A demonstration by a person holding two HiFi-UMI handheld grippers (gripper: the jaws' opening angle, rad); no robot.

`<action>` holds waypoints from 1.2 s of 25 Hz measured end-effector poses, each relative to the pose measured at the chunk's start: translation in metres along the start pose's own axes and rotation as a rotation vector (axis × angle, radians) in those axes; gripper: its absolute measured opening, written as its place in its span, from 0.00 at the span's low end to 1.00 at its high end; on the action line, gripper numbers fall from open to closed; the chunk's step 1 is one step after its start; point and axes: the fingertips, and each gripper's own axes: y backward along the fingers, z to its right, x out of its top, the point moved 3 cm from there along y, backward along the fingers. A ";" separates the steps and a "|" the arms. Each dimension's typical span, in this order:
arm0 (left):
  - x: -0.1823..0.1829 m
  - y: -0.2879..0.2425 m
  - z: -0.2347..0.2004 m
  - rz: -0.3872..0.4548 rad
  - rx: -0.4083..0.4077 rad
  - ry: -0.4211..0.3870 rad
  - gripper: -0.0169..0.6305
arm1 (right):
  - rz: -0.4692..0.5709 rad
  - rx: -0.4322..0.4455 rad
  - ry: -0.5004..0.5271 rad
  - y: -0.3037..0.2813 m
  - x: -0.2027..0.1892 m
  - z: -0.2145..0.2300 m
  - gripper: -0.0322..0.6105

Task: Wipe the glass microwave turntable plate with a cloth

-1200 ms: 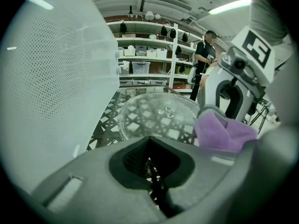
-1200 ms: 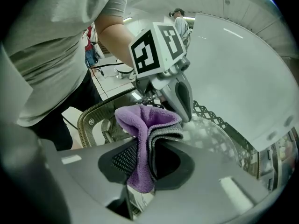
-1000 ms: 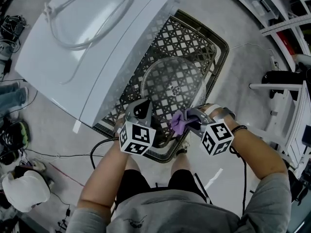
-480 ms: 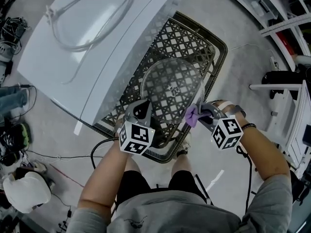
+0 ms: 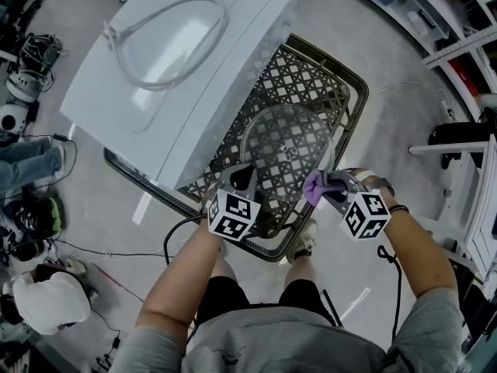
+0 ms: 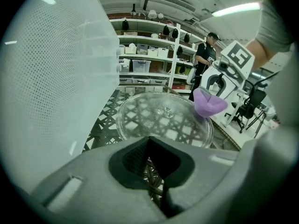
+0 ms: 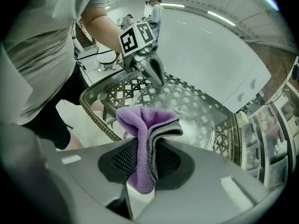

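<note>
R tongs (image 7: pixel 143 171) pinch cloth (image 7: pixel 145 124), fold twd near-flat plate (image 7: pixel 189 112) in L tongs (image 6: pixel 150 161)

White appliance (image 5: pixel 194 68), lattice basket (image 5: pixel 311 80), storage shelves (image 6: pixel 145 55)

The glass plate (image 5: pixel 286 150) is a clear round disc with small raised bumps at its centre. It lies about level over the middle of the dark lattice basket (image 5: pixel 359 80), whose weave shows through it, and its rim at the basket's near side is nipped in the left gripper (image 5: pixel 239 179). The cloth (image 5: pixel 313 186) is purple fleece with a grey edge, folded and pinched between the jaws of the right gripper (image 5: pixel 326 183). Its bunched end stands up at the plate's rim toward the basket's near right corner; contact is unclear.
</note>
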 end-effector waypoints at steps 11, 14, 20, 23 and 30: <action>0.007 -0.014 0.005 -0.060 0.021 -0.104 0.03 | 0.243 -0.141 -0.274 0.064 0.039 0.001 0.21; 0.015 -0.008 0.006 -0.084 0.036 -0.123 0.03 | 0.276 -0.148 -0.322 0.079 0.048 -0.010 0.21; 0.052 0.037 0.025 -0.023 0.011 -0.093 0.03 | 0.347 -0.209 -0.426 0.123 0.057 -0.013 0.21; 0.076 0.077 0.038 0.054 -0.012 -0.069 0.03 | 0.383 -0.248 -0.465 0.148 0.064 -0.007 0.20; 0.103 0.218 0.042 0.262 -0.023 -0.041 0.03 | 0.441 -0.319 -0.512 0.198 0.127 -0.021 0.20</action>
